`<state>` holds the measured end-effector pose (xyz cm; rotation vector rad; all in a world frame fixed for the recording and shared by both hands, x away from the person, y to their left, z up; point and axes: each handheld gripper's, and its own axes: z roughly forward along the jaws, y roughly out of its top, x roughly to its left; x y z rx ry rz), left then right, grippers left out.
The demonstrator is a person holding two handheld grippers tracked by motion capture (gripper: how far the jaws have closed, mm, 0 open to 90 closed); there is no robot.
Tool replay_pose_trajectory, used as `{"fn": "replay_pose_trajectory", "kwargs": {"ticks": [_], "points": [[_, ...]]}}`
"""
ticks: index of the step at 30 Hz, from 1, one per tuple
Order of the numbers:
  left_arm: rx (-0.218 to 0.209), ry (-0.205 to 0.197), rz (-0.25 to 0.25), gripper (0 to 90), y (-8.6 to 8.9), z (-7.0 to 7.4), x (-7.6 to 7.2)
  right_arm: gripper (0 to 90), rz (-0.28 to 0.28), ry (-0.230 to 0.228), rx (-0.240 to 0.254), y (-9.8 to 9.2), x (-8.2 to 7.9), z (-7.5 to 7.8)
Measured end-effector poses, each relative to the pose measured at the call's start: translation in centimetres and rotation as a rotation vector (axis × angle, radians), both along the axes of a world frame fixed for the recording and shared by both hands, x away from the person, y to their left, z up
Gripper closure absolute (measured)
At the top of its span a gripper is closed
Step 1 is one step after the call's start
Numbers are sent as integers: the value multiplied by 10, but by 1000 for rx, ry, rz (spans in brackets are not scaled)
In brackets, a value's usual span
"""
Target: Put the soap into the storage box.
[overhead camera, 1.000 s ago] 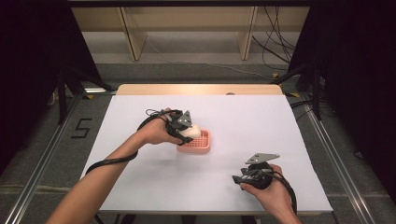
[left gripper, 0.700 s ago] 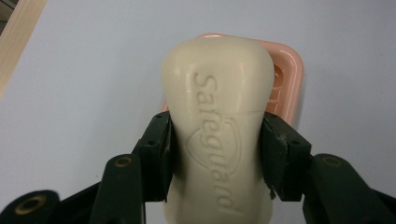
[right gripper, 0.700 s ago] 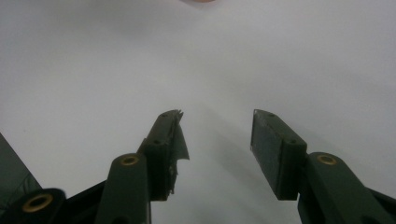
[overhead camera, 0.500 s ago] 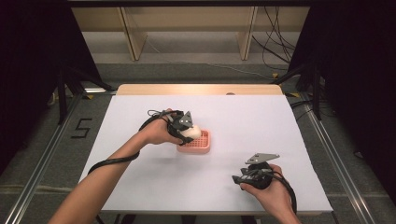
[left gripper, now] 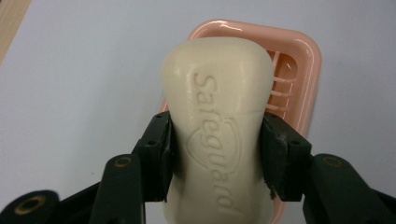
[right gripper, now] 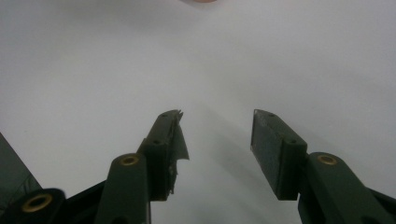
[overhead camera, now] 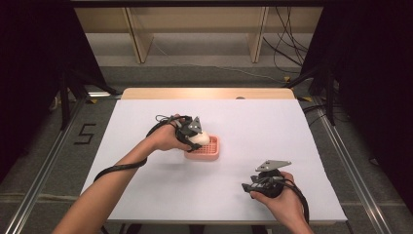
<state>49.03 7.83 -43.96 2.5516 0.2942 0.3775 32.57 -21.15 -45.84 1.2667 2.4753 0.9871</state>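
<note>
In the high view, the left gripper [overhead camera: 198, 138] is seen near the middle of the white table [overhead camera: 146, 190], and a pale bar of soap [overhead camera: 200, 140] is held between its jaws. Directly under and just beyond its tips the pink soap dish [overhead camera: 210, 153] is placed. The soap is over the near-left part of the dish; whether it touches the dish cannot be told. The right gripper [overhead camera: 248, 187] is kept low, close to the near edge of the table, well apart from the dish. Between the two grippers a wide bare strip of table is left. Much free surface is also found beyond the dish, up to the wooden far edge [overhead camera: 209, 93].

In the left gripper view, the jaws are closed on the bar of soap [left gripper: 219, 126], one pad pressed on each long side. The soap is pointed away from the gripper, and its far end covers the left part of the soap dish [left gripper: 299, 60]. To the right of the soap, the ribbed floor and the rounded rim of the dish are visible. To the left of the gripper, bare table [left gripper: 70, 93] is seen.

In the right gripper view, the right gripper [right gripper: 217, 128] is held with its jaws apart, and nothing is between them. Ahead of it the table [right gripper: 280, 56] is bare, and a small part of the pink dish [right gripper: 198, 1] is seen at the top edge.
</note>
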Motion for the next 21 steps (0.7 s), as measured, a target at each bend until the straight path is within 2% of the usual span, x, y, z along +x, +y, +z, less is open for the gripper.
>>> {"fn": "replay_pose_trajectory", "kwargs": {"ticks": [2,4,7,12,13,18,20,21], "points": [[22,-7,-13,490,0,1,2,527,8,-12,-8,0,1,-1],[5,-4,-4,489,-1,0,1,527,5,-6,-5,0,0,0],[19,0,-9,489,-2,0,1,527,0,0,0,0,0,0],[19,4,-2,488,-4,-1,2,527,-2,2,-2,0,0,0],[35,-2,-11,488,-5,0,2,527,1,-4,-1,0,0,0],[41,-5,-10,483,-7,-2,2,527,1,0,-2,0,0,0],[51,-2,-11,478,-8,-2,2,527,3,-2,-3,0,0,0],[56,11,-3,470,-10,-2,1,526,16,-18,-8,-1,1,-1]]}}
